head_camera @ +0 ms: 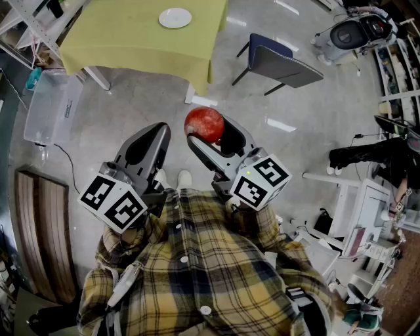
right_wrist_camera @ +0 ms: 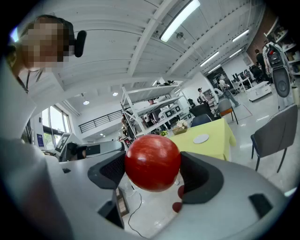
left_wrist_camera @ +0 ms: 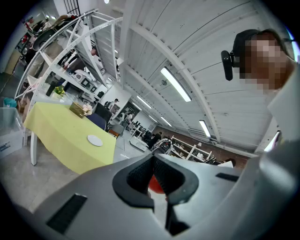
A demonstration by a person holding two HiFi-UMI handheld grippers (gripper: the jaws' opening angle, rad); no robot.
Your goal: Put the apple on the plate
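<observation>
Over a glossy grey workshop floor (head_camera: pixel 315 111), a white plate (head_camera: pixel 175 18) lies on a yellow-clothed table (head_camera: pixel 118 46), with a clear plastic bin (head_camera: pixel 49 105) on the floor beside it. The right gripper (head_camera: pixel 213 134) clamps the red apple (head_camera: pixel 204 123), well short of the table. The left gripper (head_camera: pixel 161 131) has its jaws together.

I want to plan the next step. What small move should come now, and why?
Probably step forward toward the table, with the right gripper kept closed. It grips the apple between both pads, but the plate lies far ahead on the table, likely beyond reach from here.
</observation>
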